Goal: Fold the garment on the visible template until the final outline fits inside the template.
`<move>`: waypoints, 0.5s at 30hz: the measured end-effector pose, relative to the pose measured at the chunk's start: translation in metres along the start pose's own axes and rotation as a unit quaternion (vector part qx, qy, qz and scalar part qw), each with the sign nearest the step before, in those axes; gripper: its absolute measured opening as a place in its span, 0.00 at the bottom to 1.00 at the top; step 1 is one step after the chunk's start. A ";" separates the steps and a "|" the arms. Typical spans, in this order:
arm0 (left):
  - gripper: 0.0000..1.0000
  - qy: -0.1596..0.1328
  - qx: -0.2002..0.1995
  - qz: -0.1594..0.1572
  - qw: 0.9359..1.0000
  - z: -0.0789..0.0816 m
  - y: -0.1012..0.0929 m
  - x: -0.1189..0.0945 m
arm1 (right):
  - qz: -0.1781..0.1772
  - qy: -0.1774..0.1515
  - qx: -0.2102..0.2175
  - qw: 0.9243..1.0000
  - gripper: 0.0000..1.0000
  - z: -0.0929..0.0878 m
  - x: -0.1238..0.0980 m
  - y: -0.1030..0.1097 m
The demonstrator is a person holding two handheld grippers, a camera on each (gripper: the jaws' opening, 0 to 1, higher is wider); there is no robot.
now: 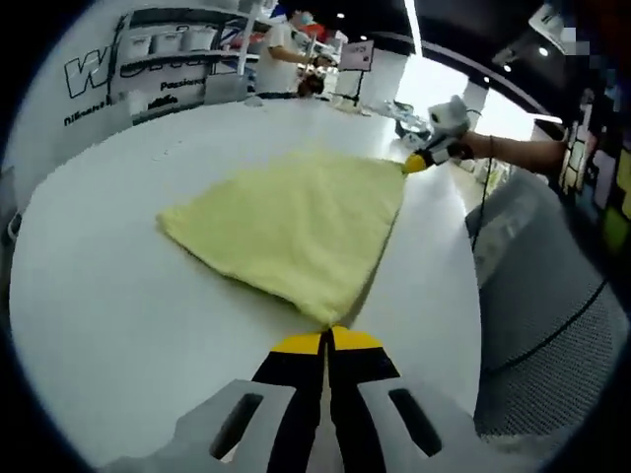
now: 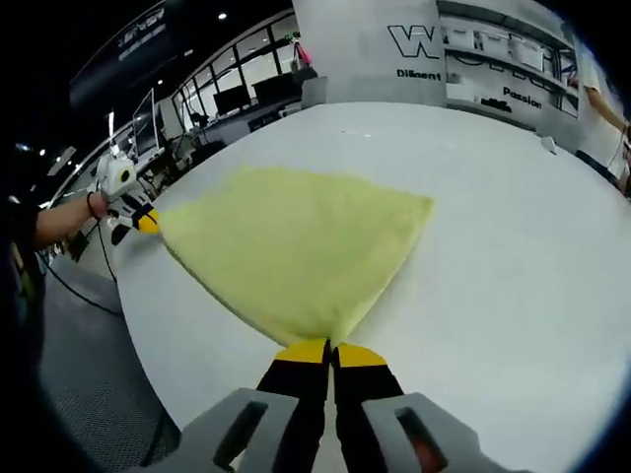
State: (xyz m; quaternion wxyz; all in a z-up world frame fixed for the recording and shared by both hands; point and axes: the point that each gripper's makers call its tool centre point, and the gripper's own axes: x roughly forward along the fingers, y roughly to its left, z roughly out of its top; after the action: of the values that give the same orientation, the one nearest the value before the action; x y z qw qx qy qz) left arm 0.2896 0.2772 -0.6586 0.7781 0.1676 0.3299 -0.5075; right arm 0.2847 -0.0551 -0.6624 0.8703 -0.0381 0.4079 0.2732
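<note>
Garment [image 1: 296, 227] lies flat on white table [image 1: 108, 296]. Our left gripper [image 1: 326, 344] and right gripper [image 2: 330, 352] each pinch shut on near-edge corner, we judge, to lift edge together for fold.

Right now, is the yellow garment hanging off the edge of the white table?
No, the yellow garment lies flat, wholly on the white table, with bare tabletop showing between it and the table's edge.

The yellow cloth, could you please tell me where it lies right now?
The yellow cloth lies flat on the white table, centred in both views, one corner pinched in each claw, left and right.
</note>
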 end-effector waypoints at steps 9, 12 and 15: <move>0.00 0.019 0.094 0.010 0.995 -0.007 -0.002 -0.002 | -0.016 0.020 -0.008 1.000 0.00 -0.010 0.005 -0.005; 0.00 0.026 0.113 0.010 0.993 -0.009 -0.003 0.000 | -0.022 0.029 -0.021 0.999 0.00 -0.013 0.007 -0.005; 0.00 0.034 0.109 0.003 0.993 -0.012 -0.005 0.002 | -0.022 0.039 -0.033 0.998 0.00 -0.015 0.008 -0.006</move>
State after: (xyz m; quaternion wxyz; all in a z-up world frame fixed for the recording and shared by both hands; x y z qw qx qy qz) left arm 0.2810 0.2812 -0.6683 0.7453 0.2694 0.2983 -0.5320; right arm 0.2817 -0.0604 -0.6791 0.8577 -0.0865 0.4318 0.2654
